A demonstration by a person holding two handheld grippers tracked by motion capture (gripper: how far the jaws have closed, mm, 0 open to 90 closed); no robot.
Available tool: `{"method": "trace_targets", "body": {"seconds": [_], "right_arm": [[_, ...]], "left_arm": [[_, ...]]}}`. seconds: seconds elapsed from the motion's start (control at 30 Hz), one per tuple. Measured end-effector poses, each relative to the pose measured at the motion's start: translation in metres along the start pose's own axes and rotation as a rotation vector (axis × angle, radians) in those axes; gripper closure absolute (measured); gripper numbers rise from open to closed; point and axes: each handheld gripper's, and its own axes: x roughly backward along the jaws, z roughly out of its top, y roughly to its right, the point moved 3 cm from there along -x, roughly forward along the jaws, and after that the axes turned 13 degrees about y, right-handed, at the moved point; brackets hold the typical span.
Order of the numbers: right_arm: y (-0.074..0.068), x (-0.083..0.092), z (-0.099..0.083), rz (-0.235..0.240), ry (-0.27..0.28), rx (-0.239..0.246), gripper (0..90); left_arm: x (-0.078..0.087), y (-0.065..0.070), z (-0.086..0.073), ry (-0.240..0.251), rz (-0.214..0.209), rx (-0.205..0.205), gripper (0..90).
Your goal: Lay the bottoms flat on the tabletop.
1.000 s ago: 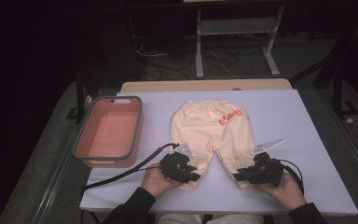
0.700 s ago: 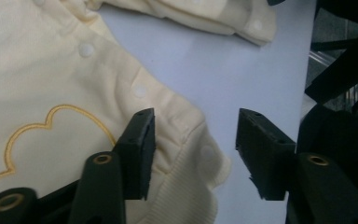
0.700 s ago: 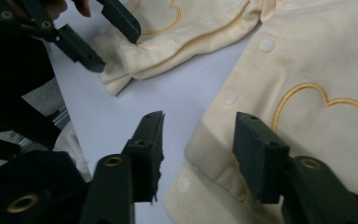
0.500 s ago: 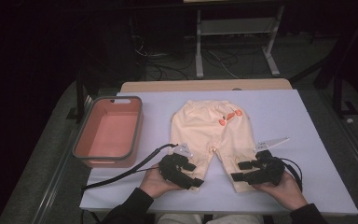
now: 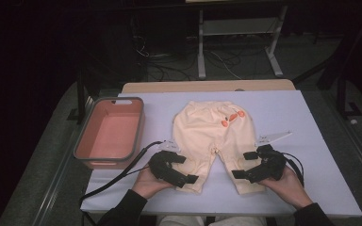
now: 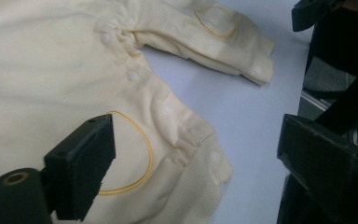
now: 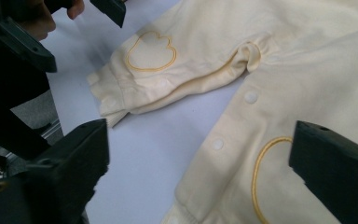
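Observation:
A pair of pale yellow baby pants (image 5: 209, 129) lies flat on the white table (image 5: 311, 155), waist far and legs toward me, with an orange motif (image 5: 232, 117) near the waist. My left gripper (image 5: 185, 168) hovers at the left leg's cuff and my right gripper (image 5: 243, 165) at the right leg's cuff. Both have just been opening and now stand open. In the left gripper view the jaws (image 6: 196, 158) straddle the ribbed cuff (image 6: 200, 186) without pressing it. In the right gripper view the gripper (image 7: 200, 158) spans the snap-buttoned inner seam (image 7: 242, 121), pads off the cloth.
An empty salmon-coloured bin (image 5: 82, 146) stands at the table's left edge. A small white tag (image 5: 274, 137) lies right of the pants. A black cable (image 5: 122, 176) trails left from the left gripper. Beyond the table are dark floor, cables and a metal stand (image 5: 238, 28).
Both grippers went from nearly shut on the leg cuffs to wide open, and the cloth now lies loose. The left hand drew slightly away to the left; the right hand stayed put.

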Motion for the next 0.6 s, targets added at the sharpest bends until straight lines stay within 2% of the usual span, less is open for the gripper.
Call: {"method": "trace_targets", "body": {"seconds": [0.13,0.37,0.6], "right_arm": [[0.002,-0.002,0.006,-0.011,0.006,0.012,0.0],[0.005,-0.01,0.017,-0.021,0.02,0.035,0.0],[0.005,-0.022,0.032,-0.021,0.024,0.069,0.0]], "left_arm": [[0.008,-0.003,-0.001,0.013,0.035,-0.01,0.0],[0.017,-0.007,-0.006,0.038,0.079,0.024,0.0],[0.025,-0.01,-0.012,0.042,0.113,0.035,0.0]]}}
